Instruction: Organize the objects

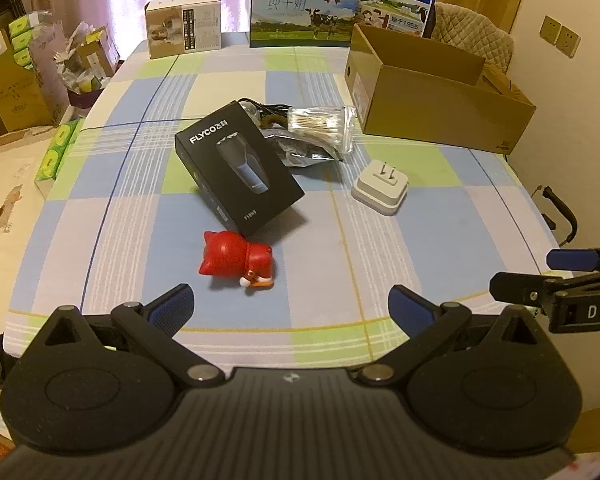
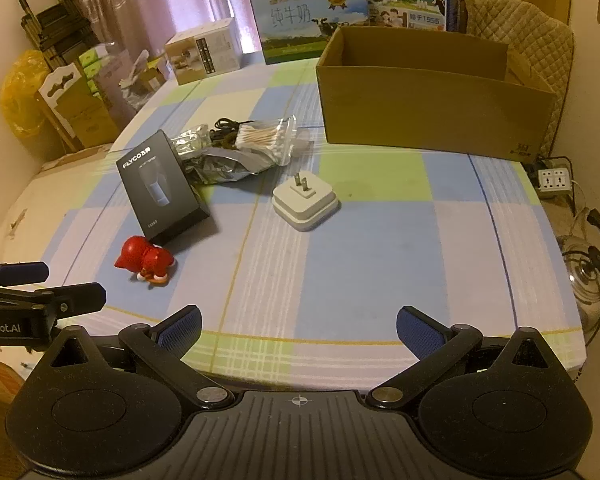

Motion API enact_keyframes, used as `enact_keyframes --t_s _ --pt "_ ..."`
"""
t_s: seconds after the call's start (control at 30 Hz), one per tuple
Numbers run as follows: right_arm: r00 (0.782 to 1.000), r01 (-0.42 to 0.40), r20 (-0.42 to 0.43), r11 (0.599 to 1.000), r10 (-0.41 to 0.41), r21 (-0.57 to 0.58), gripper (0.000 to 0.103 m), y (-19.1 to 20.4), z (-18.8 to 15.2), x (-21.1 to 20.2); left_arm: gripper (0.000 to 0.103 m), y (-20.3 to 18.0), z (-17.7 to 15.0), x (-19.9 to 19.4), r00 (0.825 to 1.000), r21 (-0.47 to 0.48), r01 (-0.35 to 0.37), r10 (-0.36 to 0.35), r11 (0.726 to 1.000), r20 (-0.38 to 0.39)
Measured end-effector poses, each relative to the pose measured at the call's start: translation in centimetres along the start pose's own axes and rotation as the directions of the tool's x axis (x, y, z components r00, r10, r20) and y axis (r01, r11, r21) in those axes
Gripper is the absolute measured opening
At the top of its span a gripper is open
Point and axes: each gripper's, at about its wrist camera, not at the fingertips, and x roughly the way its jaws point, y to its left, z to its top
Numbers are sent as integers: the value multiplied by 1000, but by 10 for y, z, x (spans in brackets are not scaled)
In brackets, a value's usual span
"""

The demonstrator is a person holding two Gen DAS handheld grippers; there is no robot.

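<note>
Checked tablecloth (image 1: 228, 72) holds red toy (image 1: 236, 259), black box (image 1: 239, 168) (tilted); both grippers' fingers spread.

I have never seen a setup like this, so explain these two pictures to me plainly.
There is no robot: a person holds two hand-held grippers, each with a fisheye camera looking along its blue-padded fingers. One picture is from the left gripper, the other from the right gripper. Both are open and hold nothing. On the checked tablecloth lie a red cat figurine, a black shaver box, a clear bag of cotton swabs on a crumpled silver foil pouch, and a white plug adapter. An open brown cardboard box stands behind them.
</note>
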Motion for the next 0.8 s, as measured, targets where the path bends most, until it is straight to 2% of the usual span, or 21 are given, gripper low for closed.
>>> enact_keyframes --t_s 0.23,0.43,0.63,0.8 --pt "1000 -9 -1 1000 9 6 101 -3 7 7 102 12 0 15 1000 -15 -24 24 1000 -12" --pt "1000 -20 -13 1000 20 8 101 -10 14 15 102 21 -1 29 998 -24 -62 63 998 8" --pt "1000 -28 -6 999 28 19 101 -20 23 23 102 26 -4 54 996 -1 -91 91 996 13" --pt "1000 -19 -19 999 19 41 101 -32 28 32 97 29 -3 76 996 10 -91 91 996 9"
